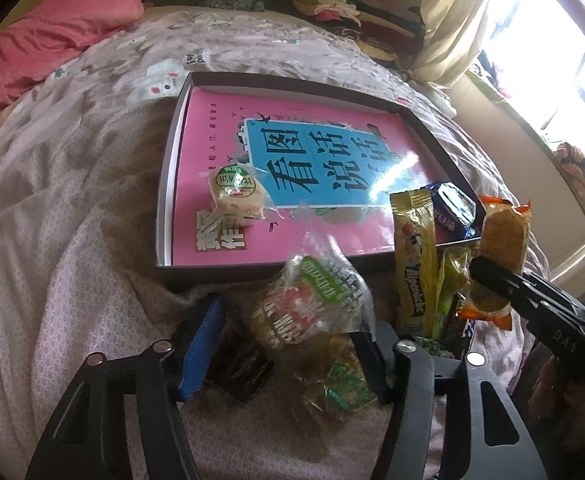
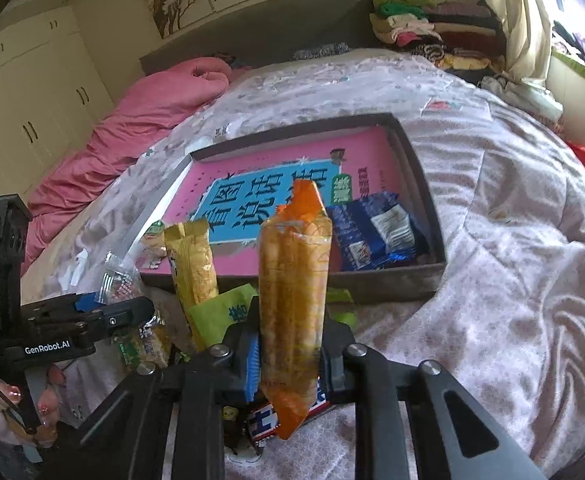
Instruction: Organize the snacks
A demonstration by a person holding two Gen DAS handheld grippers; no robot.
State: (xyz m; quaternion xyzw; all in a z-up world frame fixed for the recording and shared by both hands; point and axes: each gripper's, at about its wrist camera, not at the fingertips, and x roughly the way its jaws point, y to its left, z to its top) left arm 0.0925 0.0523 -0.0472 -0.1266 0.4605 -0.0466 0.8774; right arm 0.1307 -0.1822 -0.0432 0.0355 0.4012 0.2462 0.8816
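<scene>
tilting downward, right tongs (image 2: 290,356) clamp the orange snack (image 2: 292,280); left tongs (image 1: 288,344) straddle a cake packet (image 1: 316,300).

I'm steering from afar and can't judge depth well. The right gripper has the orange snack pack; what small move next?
Probably lift it and carry it forward over the box. The right gripper is shut on the orange snack pack, which stands upright over the loose pile in front of the box. Blue packets already lie in the near corner, so aim beside them.
</scene>
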